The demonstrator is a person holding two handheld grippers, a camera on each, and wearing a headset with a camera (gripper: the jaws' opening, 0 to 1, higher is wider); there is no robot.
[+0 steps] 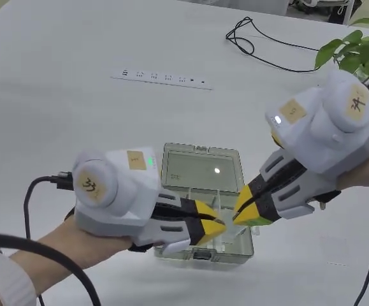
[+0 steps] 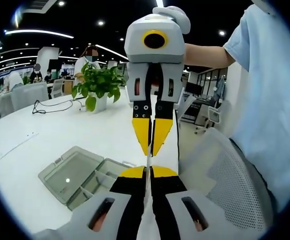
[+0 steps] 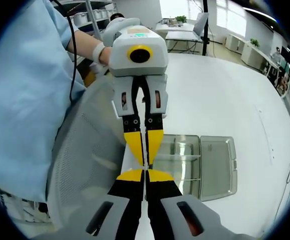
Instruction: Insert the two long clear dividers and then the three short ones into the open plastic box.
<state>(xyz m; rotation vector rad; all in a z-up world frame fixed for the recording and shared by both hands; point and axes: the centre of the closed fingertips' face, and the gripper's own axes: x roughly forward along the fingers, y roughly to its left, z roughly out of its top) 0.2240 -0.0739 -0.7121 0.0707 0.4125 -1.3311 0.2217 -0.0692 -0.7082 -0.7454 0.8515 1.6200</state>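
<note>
The open clear plastic box point(image 1: 203, 185) lies on the white table, lid point(image 1: 202, 167) folded flat away from me and some dividers standing in its tray. Above the tray's near edge my left gripper point(image 1: 219, 227) and my right gripper point(image 1: 238, 215) meet tip to tip. Both are shut on one thin clear divider point(image 1: 231, 223), held edge-on between them. In the left gripper view my own jaws point(image 2: 147, 172) pinch the divider point(image 2: 148, 161) and the right gripper point(image 2: 152, 150) faces them, with the box point(image 2: 79, 175) lower left. The right gripper view has the box point(image 3: 200, 165) beside its jaws point(image 3: 146, 174).
A white power strip point(image 1: 162, 78) and a black cable point(image 1: 260, 44) lie farther back on the table. A potted plant point(image 1: 356, 48) stands at the far right. A mesh chair point(image 2: 230, 170) is beside the person at the table's near edge.
</note>
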